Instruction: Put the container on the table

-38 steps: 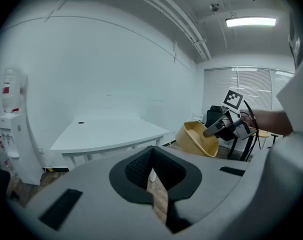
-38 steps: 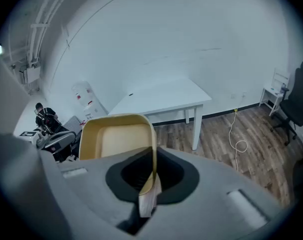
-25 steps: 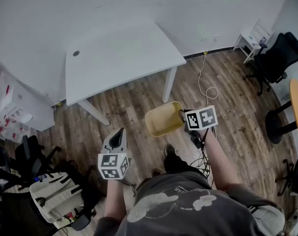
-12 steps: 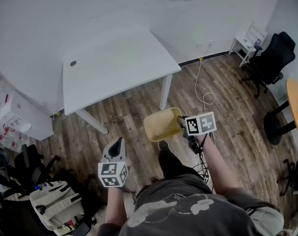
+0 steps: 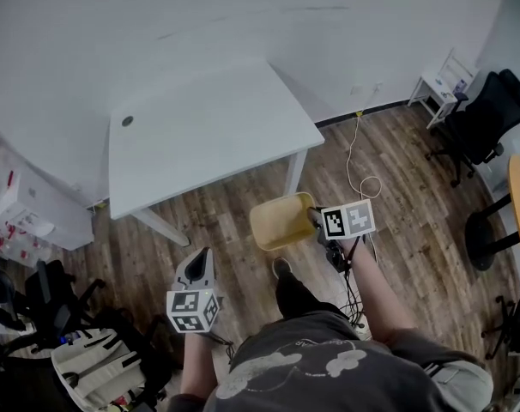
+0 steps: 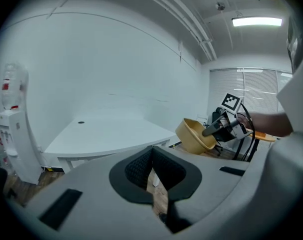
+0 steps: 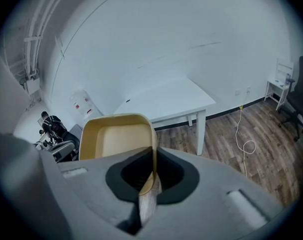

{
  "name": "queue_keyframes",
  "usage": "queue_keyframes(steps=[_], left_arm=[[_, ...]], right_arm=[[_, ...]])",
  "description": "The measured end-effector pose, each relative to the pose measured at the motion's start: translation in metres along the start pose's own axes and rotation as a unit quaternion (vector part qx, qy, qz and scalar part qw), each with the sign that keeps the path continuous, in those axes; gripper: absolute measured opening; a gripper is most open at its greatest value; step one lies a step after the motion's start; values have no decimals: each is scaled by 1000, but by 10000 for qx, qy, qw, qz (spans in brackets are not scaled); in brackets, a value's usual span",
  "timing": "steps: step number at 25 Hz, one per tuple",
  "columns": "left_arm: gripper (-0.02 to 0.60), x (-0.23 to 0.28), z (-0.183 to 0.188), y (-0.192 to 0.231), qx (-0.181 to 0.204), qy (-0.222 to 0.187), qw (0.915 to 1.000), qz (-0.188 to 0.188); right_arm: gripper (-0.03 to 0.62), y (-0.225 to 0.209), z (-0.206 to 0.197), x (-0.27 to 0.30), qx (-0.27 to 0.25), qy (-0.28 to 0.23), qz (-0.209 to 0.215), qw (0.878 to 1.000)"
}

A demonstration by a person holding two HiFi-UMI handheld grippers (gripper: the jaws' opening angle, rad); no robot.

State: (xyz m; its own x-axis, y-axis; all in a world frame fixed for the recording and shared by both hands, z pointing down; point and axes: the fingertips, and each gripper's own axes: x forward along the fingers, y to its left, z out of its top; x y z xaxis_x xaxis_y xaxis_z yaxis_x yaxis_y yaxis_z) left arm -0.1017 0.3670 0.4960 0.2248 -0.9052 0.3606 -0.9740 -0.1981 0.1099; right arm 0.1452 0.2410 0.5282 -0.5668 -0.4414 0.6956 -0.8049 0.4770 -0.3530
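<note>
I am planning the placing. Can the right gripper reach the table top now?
Probably not yet: the right gripper, shut on the container, hangs over the floor, short of the table. Nothing blocks the way.

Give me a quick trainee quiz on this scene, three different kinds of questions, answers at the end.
1. True or false: the container is off the table, above the floor.
2. What does the right gripper clamp? A: a cable. B: the container's rim. C: a chair.
3. Fill in: the left gripper is ___ and empty.
Key: 1 true; 2 B; 3 shut.
</note>
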Motion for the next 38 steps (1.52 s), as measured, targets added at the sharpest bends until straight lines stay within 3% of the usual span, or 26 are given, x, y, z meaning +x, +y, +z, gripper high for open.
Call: queue_keyframes(steps=[16,29,38], left_arm=[[8,152,63,63,-251,114,9989,378],[8,253,97,81,-345,243,9971,639],[8,283,113,77,-286,221,9978,561]], right_arm=[[6,-78,154,109,74,70,257,9996],[6,-141,233,173,-38,253,460,9986],[6,-154,254,188,-5,245,562,9981]])
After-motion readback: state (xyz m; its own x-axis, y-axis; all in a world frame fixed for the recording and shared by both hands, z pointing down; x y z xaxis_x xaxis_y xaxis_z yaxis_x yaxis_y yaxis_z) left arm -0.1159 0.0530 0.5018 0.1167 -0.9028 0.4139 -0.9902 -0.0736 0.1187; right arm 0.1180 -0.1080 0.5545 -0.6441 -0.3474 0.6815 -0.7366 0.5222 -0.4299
